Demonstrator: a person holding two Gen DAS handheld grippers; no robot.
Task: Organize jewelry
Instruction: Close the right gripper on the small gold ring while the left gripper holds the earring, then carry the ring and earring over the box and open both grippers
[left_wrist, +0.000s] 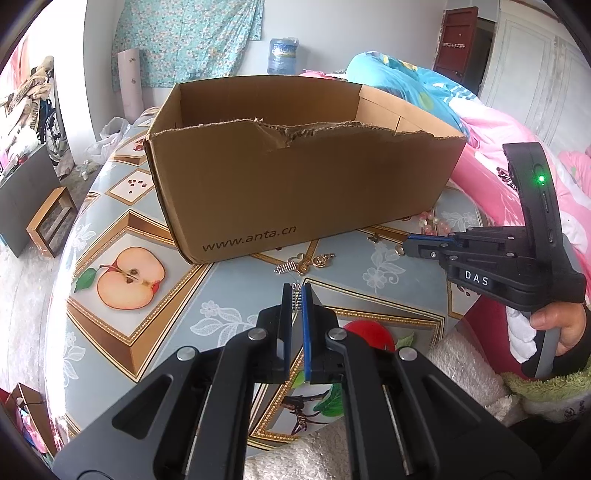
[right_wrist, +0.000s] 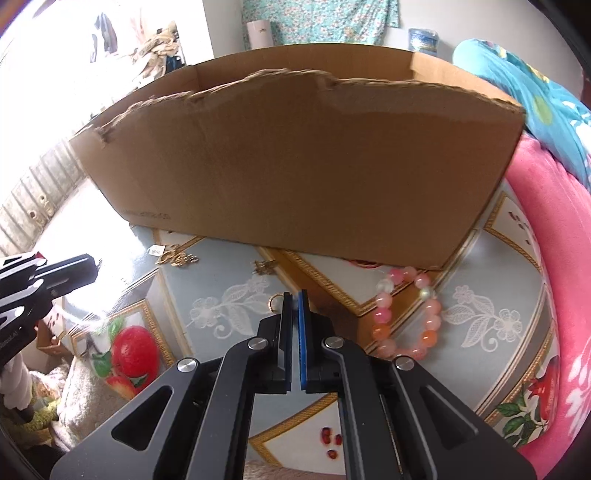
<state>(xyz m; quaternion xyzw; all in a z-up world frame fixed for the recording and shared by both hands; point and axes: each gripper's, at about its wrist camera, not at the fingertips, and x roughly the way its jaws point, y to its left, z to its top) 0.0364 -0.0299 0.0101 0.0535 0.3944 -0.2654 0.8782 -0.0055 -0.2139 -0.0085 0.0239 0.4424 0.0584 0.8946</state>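
Note:
An open cardboard box stands on the round table; it fills the right wrist view too. My left gripper is shut on a small silver pendant, held just above the tablecloth in front of the box. Gold and silver charms lie between it and the box. My right gripper is shut, and a small gold ring shows at its left fingertip; I cannot tell if it grips it. The right gripper also shows in the left wrist view. A pink bead bracelet lies to its right.
The table has a fruit-print cloth. More gold charms lie by the box's front. A pink blanket borders the table on the right. A fluffy white towel covers the near edge. A wooden stool stands on the floor at left.

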